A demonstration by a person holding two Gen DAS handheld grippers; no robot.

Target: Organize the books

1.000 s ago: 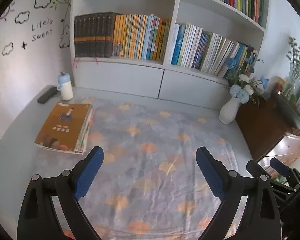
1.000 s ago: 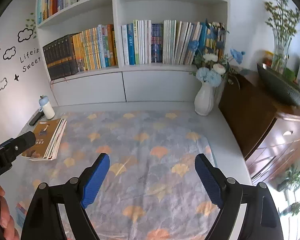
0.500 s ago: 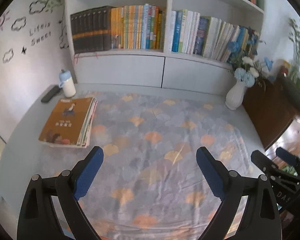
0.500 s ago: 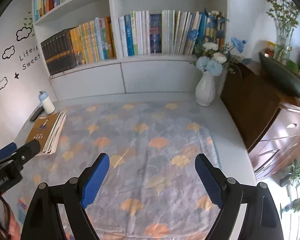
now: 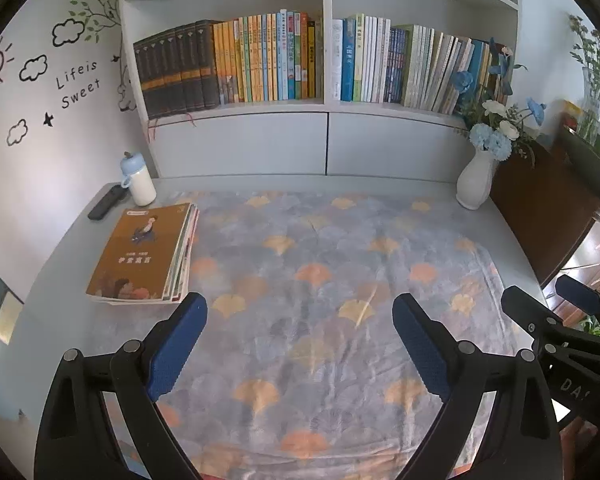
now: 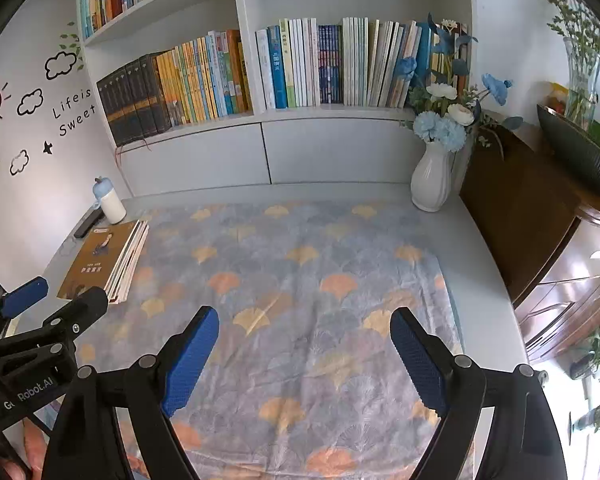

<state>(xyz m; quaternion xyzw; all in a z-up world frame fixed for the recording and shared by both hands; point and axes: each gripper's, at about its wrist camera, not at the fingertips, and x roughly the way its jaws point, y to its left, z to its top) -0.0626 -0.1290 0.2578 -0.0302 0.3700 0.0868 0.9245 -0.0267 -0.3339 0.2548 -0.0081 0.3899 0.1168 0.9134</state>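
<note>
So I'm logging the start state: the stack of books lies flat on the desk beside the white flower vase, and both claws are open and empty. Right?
Not quite. The stack of books lies beside the white bottle with the blue cap, across the desk from the flower vase, as the left wrist view shows. Both claws are open and empty.

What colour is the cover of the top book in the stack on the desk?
Orange-brown, with a small figure illustration, on the top book; clearest in the left wrist view.

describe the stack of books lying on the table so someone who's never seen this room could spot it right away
Start at the white bookshelf and drop to the blanket-covered table below it. At the blanket's left edge, by a blue-capped bottle, lies the stack of books. It is the only pile lying flat, topped by an orange-brown cover.
</note>
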